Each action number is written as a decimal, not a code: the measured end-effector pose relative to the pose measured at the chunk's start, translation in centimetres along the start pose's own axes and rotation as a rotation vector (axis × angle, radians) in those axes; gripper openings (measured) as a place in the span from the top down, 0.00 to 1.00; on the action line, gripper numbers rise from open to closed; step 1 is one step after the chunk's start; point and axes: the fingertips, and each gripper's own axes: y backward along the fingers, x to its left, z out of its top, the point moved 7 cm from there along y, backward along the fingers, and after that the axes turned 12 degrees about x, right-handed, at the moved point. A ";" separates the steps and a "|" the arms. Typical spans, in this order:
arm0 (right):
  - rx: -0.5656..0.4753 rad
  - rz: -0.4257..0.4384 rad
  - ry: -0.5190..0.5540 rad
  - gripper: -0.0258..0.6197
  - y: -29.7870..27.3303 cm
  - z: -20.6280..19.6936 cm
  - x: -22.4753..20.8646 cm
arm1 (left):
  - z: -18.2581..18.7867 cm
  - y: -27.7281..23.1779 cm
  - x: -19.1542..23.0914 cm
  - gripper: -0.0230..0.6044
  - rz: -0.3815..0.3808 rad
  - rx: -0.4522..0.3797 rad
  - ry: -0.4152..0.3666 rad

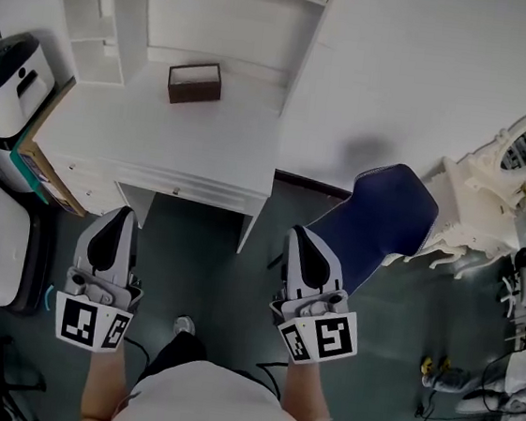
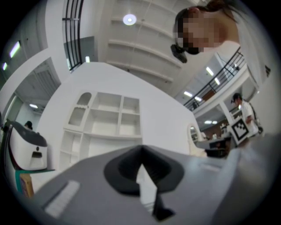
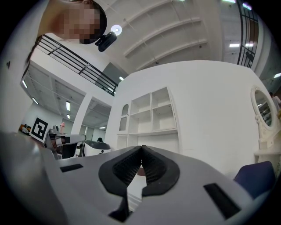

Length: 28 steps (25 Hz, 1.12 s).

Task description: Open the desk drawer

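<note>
**A:** Where's the drawer (image 1: 201,191)?

**B:** It's shut, under the front edge of the white surface (image 1: 158,141), with its small knob (image 1: 176,191) facing the person. It lies ahead of both claws, nearer the left one.

**A:** And the claws?

**B:** The left claw (image 1: 121,211) is closed, tips pressed together and gripping nothing. The right claw (image 1: 297,230) is the same, its ridged pads meeting at the tip. Both hang over the dark floor (image 1: 200,264), apart from the surface.

**A:** Any containers?

**B:** A dark brown box (image 1: 195,82) sits on the surface towards the back, below the white shelf unit (image 1: 124,19). Its top looks pale grey. I can't tell if that's a lid or the inside, or what it holds. The shelf compartments show white walls.

**A:** Anything alongside?

**B:** A blue chair (image 1: 380,218), to the right of the surface and near the right claw.
</note>
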 end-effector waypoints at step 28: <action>0.114 -0.011 -0.019 0.98 -15.5 -3.2 3.6 | -7.7 -8.4 12.6 0.96 -0.059 0.147 0.065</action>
